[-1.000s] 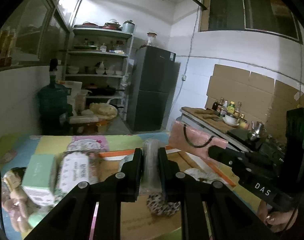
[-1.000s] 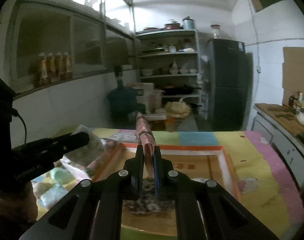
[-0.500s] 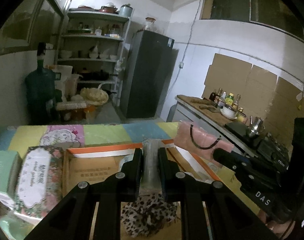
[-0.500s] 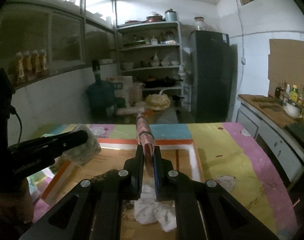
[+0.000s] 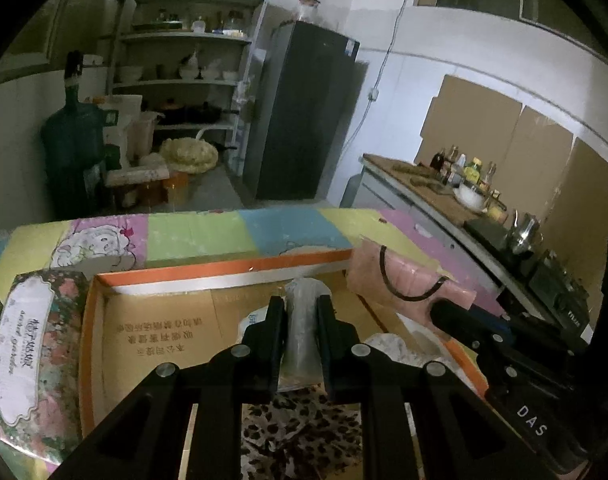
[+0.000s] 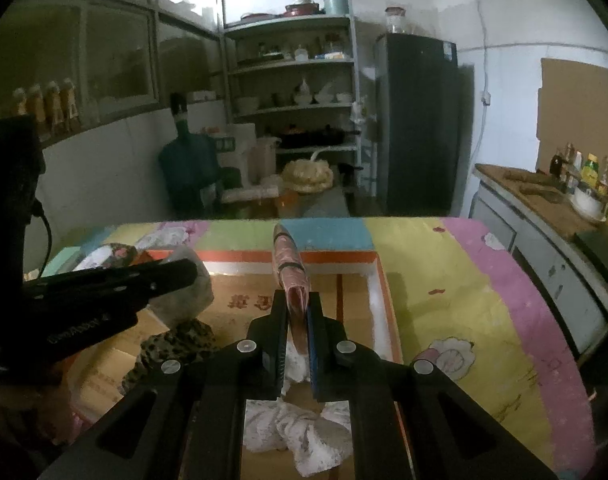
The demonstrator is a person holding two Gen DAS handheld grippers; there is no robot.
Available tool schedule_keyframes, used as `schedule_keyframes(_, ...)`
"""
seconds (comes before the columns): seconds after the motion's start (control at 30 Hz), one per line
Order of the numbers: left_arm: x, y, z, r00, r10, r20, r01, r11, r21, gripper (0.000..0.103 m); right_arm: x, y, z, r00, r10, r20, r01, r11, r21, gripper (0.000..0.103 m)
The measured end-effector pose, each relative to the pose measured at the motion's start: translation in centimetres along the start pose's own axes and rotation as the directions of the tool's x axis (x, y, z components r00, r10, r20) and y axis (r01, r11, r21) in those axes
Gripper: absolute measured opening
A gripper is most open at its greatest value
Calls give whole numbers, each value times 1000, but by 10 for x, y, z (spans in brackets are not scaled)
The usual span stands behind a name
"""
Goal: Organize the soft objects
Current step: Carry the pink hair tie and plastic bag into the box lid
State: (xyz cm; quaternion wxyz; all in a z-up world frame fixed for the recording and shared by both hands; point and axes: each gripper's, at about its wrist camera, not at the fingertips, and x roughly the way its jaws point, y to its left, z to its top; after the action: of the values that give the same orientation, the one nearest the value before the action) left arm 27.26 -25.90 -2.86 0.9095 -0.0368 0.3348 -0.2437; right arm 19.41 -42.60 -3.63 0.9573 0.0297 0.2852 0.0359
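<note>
Left gripper [image 5: 300, 312] clenched on a grey, crinkly soft bundle [image 5: 302, 320] — looks plastic-wrapped, contents not readable in the dim light. Its lower end is hidden behind the gripper body. The bundle hangs over the open cardboard box [image 5: 152, 320] with the orange rim.

Right gripper [image 6: 297, 312] clamped tight on a pink folded cloth piece [image 6: 289, 264] ringed by a black band; seen edge-on from its own camera, so its shape is only clear in the left wrist view [image 5: 400, 284], where it hovers at the box's right rim. The part between the fingers is mostly covered.

In the box: a leopard-print fabric [image 5: 304, 432], partly under the left gripper's frame, and a white crumpled cloth [image 6: 300, 432], cut off by the right gripper's frame. Printed characters on the box floor are upside down from the left view and too blurred to read.

Just left of the box, a floral tissue pack [image 5: 32, 352], its lower edge cut by the lens rim. The colourful patchwork mat [image 6: 456, 280] covers the table. A hand at the lower left of the right wrist view is dark — barely made out.
</note>
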Motion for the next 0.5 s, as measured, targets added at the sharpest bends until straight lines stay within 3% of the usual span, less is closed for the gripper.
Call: schedule_keyframes(0.5, 18, -3, -2, 999, 2, -50, -2, 1000, -1, 17, 23, -3, -6, 997, -23, -75, 21, 1000, -22, 9)
